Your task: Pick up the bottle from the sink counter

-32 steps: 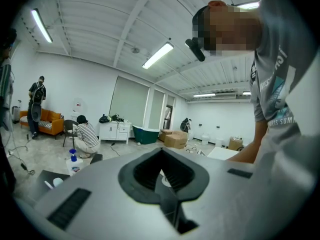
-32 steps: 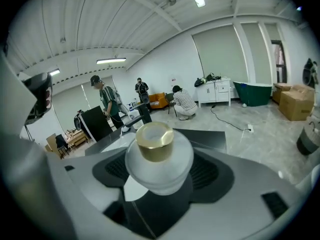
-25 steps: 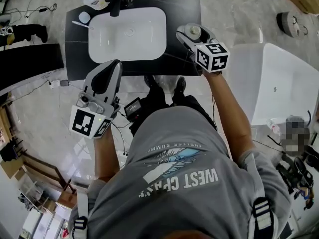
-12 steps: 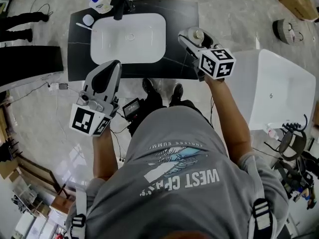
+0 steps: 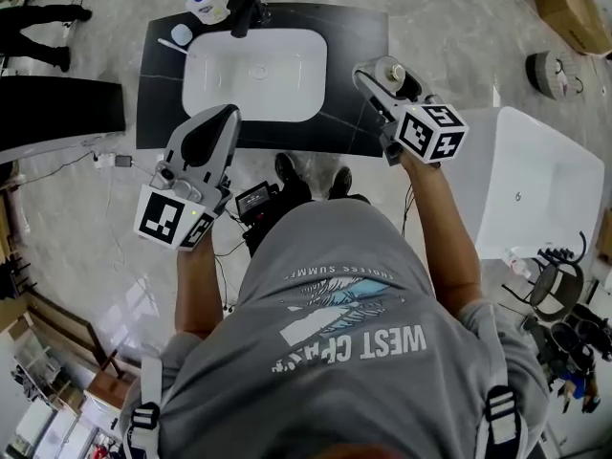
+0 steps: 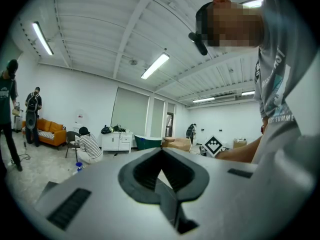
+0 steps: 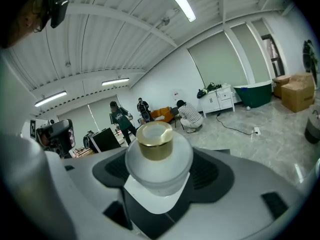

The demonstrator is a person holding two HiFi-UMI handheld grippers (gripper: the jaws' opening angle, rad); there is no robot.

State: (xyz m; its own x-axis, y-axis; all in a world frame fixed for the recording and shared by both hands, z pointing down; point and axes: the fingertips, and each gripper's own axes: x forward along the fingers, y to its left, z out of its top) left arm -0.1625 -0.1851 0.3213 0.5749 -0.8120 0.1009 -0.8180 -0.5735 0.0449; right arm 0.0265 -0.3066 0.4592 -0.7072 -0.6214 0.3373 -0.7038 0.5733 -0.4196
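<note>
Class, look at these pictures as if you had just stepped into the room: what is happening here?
A person stands at a black sink counter with a white basin, holding a two-jaw gripper in each hand. The right gripper is closed on a frosted white bottle with a gold cap, at the counter's right end. The left gripper is closed on nothing, by the counter's front edge.

Both forearms reach forward from the torso, the left gripper (image 5: 220,120) at about 10 o'clock pointing toward 1 with its jaws closed together and empty, the right gripper (image 5: 379,75) at about 1 o'clock pointing toward 10, jaws clamped on the bottle (image 5: 391,68).
</note>
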